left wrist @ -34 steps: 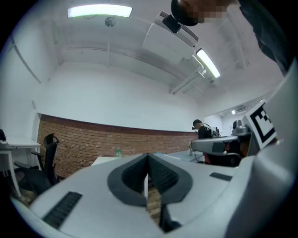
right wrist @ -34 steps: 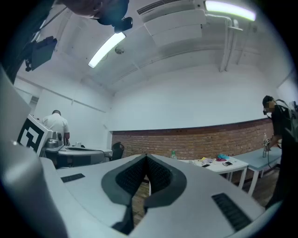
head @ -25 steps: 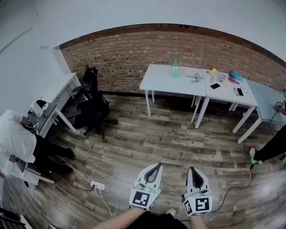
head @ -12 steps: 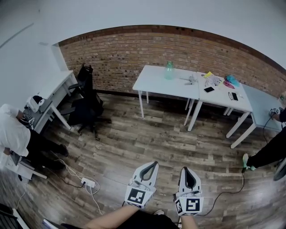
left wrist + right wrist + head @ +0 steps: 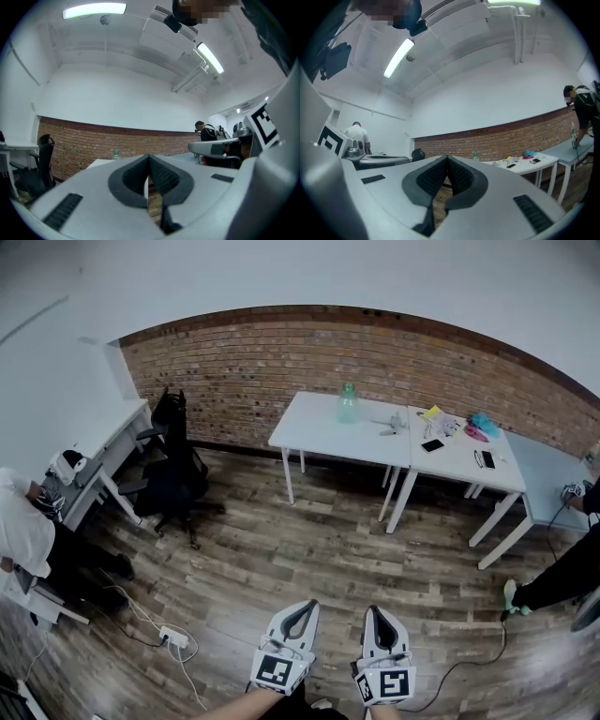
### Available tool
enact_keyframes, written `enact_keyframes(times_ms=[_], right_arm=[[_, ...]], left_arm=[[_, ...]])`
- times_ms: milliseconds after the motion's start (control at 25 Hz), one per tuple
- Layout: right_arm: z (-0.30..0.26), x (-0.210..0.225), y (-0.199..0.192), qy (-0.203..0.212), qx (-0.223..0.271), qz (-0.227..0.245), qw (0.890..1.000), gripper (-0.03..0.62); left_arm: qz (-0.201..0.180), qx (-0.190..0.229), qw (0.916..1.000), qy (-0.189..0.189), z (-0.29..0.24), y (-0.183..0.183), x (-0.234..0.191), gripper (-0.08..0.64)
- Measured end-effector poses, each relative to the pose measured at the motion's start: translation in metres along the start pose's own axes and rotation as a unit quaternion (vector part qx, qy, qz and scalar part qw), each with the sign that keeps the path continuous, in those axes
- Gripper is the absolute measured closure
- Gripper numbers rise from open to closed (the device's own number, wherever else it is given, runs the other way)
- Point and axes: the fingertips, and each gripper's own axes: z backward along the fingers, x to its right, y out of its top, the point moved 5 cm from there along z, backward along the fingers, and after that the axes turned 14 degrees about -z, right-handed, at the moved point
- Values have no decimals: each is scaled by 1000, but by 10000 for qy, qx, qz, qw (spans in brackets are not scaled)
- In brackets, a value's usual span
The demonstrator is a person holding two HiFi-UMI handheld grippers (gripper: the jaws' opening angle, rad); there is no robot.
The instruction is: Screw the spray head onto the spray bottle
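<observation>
Pointing toward the white worktop [image 5: 314,424] bearing a pale green translucent bottle [image 5: 348,405], the left gripper [image 5: 301,609] and right gripper [image 5: 375,614] hang well short of it, jaws together, empty.

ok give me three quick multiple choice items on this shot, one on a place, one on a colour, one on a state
1. Where is the spray bottle?
A. standing on the white table by the brick wall
B. lying under that table
C. between a gripper's jaws

2. What colour is the spray bottle?
A. red
B. pale green
C. black

3. How do the jaws of the two grippers stand?
A. shut, with nothing between them
B. wide apart
C. shut on the bottle

Key: 1 A, the head view shows it upright on the tabletop, far from both grippers. 2 B, it shows pale green against the white top. 3 A, the jaws of the left gripper and the right gripper meet at their tips, with only floor behind them.
</observation>
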Motion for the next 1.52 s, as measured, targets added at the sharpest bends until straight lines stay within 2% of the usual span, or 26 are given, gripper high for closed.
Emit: enact_keyframes(times_ms=[240, 600, 840, 1040, 1280, 1520], right_arm=[[-67, 10, -2, 26, -23, 58, 10000, 586], [-193, 33, -1, -243, -88, 89, 9996, 586], [-253, 47, 2, -519, 18, 57, 9986, 586], [-287, 52, 0, -539, -44, 48, 9985, 584], [-320, 65, 2, -551, -110, 72, 9984, 584], [-363, 114, 9, -485, -100, -5, 9988, 584]], left_arm=[[77, 18, 9999, -88, -56, -19, -45, 561], [133, 26, 9992, -373, -154, -35, -135, 561], [116, 32, 9989, -451, -202, -42, -182, 561], [300, 49, 9983, -501, -231, -49, -205, 561], [234, 148, 9988, -409, -266, -62, -221, 561], [128, 116, 9992, -348, -327, -60, -218, 561]])
